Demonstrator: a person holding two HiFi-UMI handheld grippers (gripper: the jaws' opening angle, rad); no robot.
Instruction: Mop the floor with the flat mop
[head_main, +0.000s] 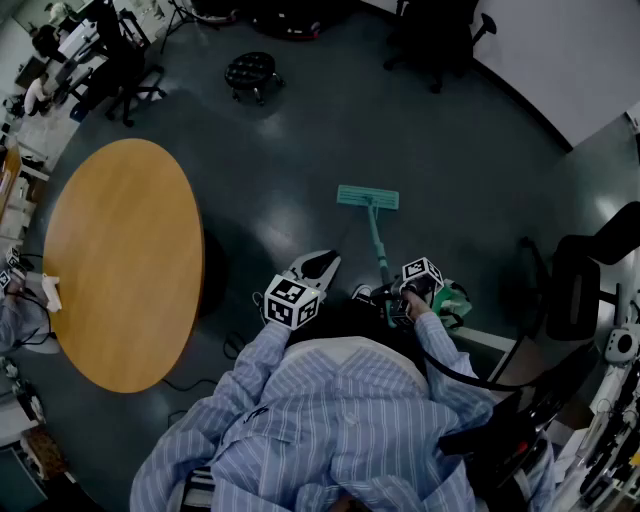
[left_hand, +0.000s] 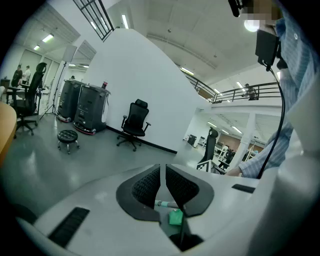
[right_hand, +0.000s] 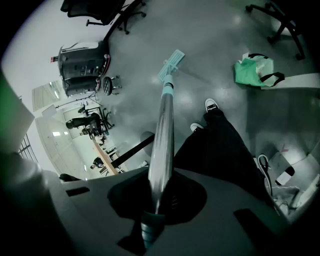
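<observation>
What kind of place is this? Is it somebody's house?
Not a house, it seems. It looks like a big open office or workshop: a black office chair stands on a wide grey floor, there is a large round wooden table, and an upper walkway with railings.

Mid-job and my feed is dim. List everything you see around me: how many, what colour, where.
flat mop: one, teal head, head on the floor ahead
floor: dark grey, all around
round table: one, light wood, to the left
stool: one, black, far ahead
office chairs: at least two, black, far side
bag: one, green with black straps, on the floor to the right
shoes: two, dark with white toes, beside the mop shaft
shirt: one, blue striped, bottom of head view
left claw: one, white, nearly closed, empty
right claw: one, clamped on the mop shaft
</observation>
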